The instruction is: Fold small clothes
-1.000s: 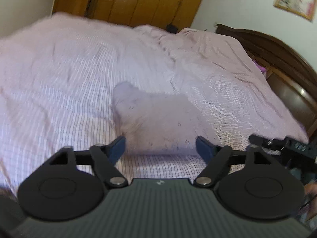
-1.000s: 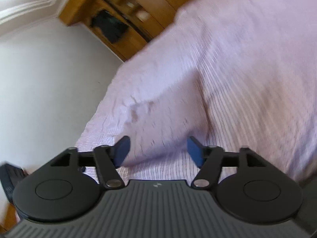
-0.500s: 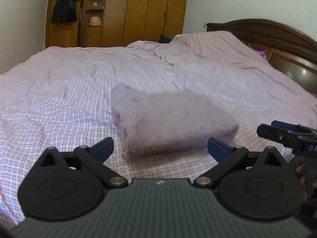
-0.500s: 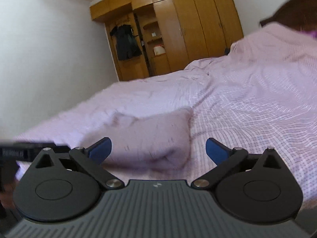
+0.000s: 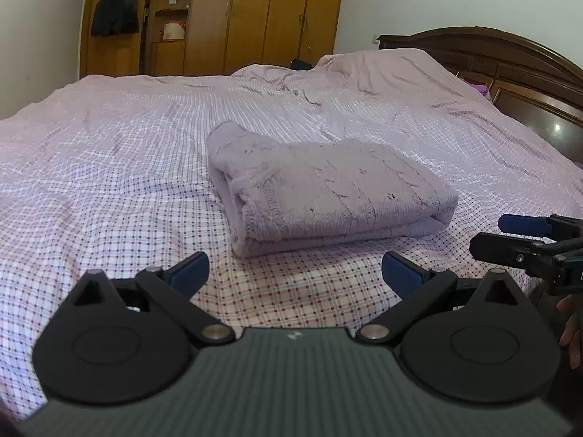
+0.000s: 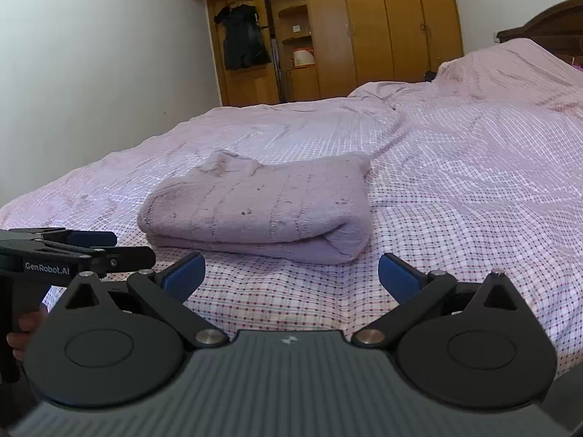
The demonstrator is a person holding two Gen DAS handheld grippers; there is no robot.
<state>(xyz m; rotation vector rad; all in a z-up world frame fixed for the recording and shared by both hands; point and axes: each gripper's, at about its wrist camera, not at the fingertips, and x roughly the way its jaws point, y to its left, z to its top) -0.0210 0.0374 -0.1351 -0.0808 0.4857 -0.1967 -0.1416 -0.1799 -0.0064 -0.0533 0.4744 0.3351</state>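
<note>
A lilac knitted garment [image 5: 328, 189] lies folded into a thick rectangle on the checked pink bedsheet [image 5: 109, 167]; it also shows in the right wrist view [image 6: 262, 211]. My left gripper [image 5: 295, 273] is open and empty, a short way in front of the garment's near edge. My right gripper [image 6: 291, 273] is open and empty, also just short of the garment. The right gripper shows at the right edge of the left wrist view [image 5: 524, 236], and the left gripper at the left edge of the right wrist view [image 6: 73, 247].
A dark wooden headboard [image 5: 510, 62] stands at the right. Rumpled bedding [image 5: 364, 73] is piled near it. Wooden wardrobes [image 5: 255, 18] line the far wall, with a dark garment [image 5: 114, 0] hanging at the left.
Both grippers have pulled back from the garment and levelled out. Their jaws have opened wider. The folded garment lies as it did.
</note>
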